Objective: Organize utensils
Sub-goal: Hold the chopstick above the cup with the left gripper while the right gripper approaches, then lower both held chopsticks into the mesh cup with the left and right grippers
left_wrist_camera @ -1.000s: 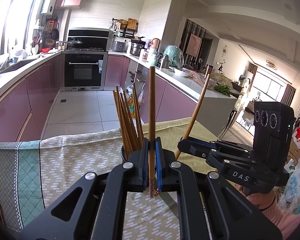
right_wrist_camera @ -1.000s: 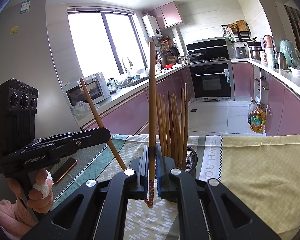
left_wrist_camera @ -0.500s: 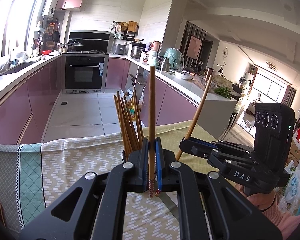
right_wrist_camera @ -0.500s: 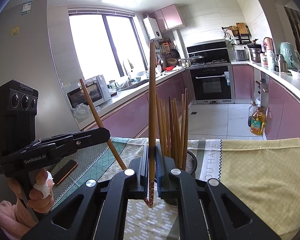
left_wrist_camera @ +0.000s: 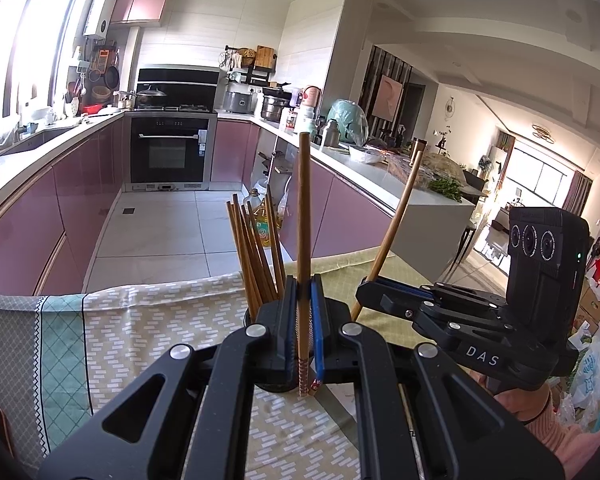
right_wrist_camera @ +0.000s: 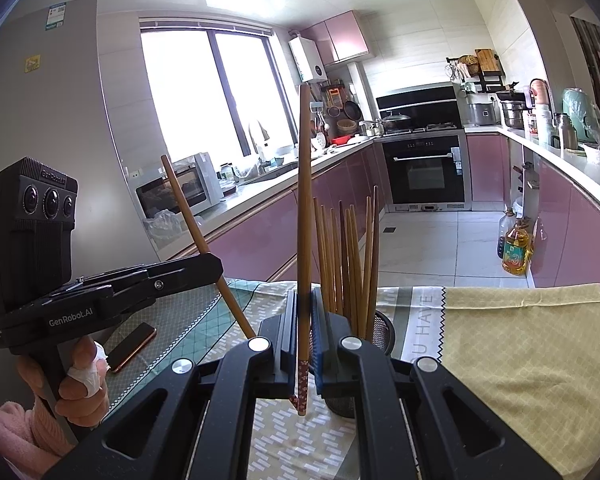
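A: Chopsticks are what we're sorting here. Most of them stand bunched in the mesh holder [right_wrist_camera: 382, 330] on the bench [right_wrist_camera: 540, 352], tips down, leaning a little apart. Two are not in yet.

B: Right, one per claw. Our left claw [left_wrist_camera: 304, 320] is pressed together on a chopstick [left_wrist_camera: 303, 220], which stands nearly upright with its patterned end poking out below the pads. Our right claw [right_wrist_camera: 305, 328] pinches the other chopstick [right_wrist_camera: 304, 200] the same way, upright, floral end down.

A: From the right view we see the left one tilted, crossing behind the claw toward the holder's near side. Neither stick touches the bunch [left_wrist_camera: 256, 256], as far as we can tell.

B: So we judge the step to be the carry: both sticks gripped, held just beside the holder, not yet dropped in.

A: Next we need each lower end over the holder's mouth, clear of the standing sticks, then we lower it and spread the pads. One at a time seems wiser; the two claws sit close together.

B: Agreed. The risk is knocking the bunch or tipping the holder. The phone [right_wrist_camera: 132, 346] on the cloth is well out of our way.
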The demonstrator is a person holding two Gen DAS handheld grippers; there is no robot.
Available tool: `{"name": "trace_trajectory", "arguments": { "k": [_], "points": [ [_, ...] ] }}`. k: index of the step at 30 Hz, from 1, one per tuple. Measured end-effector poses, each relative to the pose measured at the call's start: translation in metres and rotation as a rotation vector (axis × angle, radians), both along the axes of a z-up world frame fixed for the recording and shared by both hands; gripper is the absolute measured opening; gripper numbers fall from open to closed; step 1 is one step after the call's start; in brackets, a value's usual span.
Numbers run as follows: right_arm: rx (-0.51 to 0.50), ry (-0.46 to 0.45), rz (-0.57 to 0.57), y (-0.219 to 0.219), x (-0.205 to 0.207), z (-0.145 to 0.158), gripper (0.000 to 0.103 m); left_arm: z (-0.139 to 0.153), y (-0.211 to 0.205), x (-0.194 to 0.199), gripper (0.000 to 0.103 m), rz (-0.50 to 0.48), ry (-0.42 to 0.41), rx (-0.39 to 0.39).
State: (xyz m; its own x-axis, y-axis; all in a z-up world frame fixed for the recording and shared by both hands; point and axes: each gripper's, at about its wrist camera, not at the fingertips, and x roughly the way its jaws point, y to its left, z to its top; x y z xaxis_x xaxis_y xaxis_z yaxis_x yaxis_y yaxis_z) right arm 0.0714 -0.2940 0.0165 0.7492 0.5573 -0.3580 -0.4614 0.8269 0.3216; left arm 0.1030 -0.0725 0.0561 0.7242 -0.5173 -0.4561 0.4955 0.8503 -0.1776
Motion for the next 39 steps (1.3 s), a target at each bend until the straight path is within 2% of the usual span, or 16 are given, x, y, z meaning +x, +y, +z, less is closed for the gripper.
{"name": "trace_trajectory", "arguments": {
  "k": [39],
  "points": [
    [0.013,-0.04,-0.003,-0.002,0.009,0.014,0.006,0.019,-0.007,0.001,0.008,0.01,-0.053,-0.011]
  ]
}}
